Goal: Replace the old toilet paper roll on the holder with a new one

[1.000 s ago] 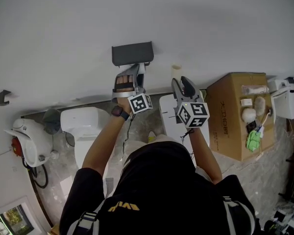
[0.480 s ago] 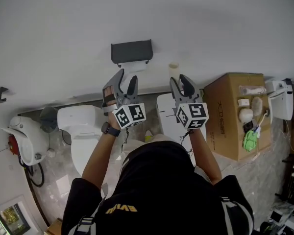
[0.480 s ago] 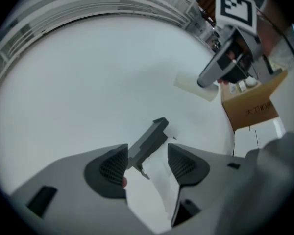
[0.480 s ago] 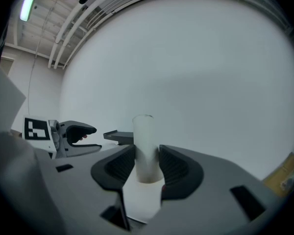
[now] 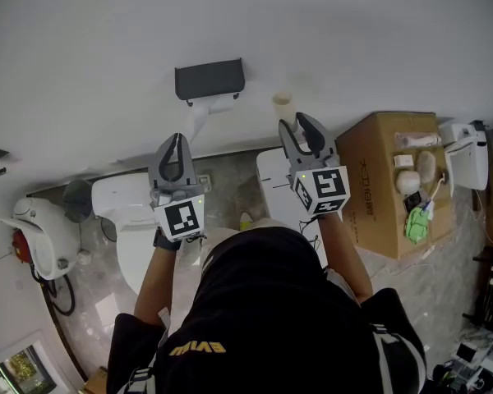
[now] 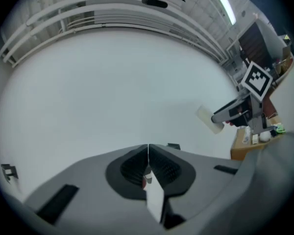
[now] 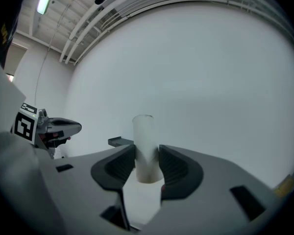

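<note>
Nearly done, it seems: the left tool (image 5: 179, 141) is clenched on nothing, while the right tool (image 5: 298, 123) grasps the bare cardboard tube (image 5: 283, 103), which juts out at the tool's 11 o'clock. Beyond, at the left tool's 12 o'clock, the dark holder (image 5: 209, 78) appears to carry white paper (image 5: 217, 101) with a tail hanging. The likely next move is to carry the tube off for discarding, gripping gently so it does not crush.

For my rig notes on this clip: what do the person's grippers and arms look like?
The left gripper and right gripper are grey with dark ribbed pads; each carries a white cube with black square markers. The person wears a black short-sleeved shirt with yellow print and a dark wristband.
</note>
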{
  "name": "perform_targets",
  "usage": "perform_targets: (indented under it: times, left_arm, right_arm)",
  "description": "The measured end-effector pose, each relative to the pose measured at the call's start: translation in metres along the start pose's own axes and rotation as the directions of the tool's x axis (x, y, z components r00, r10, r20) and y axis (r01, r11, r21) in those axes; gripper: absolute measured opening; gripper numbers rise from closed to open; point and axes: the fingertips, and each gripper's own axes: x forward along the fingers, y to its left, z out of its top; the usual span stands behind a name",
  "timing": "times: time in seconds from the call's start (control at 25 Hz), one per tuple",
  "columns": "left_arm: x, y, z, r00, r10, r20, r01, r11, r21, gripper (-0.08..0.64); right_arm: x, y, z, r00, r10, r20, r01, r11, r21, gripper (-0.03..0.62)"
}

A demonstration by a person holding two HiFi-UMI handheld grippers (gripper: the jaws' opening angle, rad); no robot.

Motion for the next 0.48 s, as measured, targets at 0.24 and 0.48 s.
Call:
perform_targets:
  times: [0.24, 0.48]
  left_arm:
    - [-0.019, 0.017, -0.011, 0.997, 0.016, -0.077, -0.025, 0.994, -0.111, 0.011]
    - [-0.026, 0.029, -0.015, 0.995, 0.013, -0.094, -0.03, 0.983, -0.182, 0.011]
  right_arm:
    - [-0.02, -0.006, 0.021, 0.996, -0.058, 0.071, 0.061, 0.997, -0.042, 0.15]
    - [-0.026, -0.004, 0.025, 0.995, -0.061, 0.083, 0.064, 0.997, -0.033, 0.15]
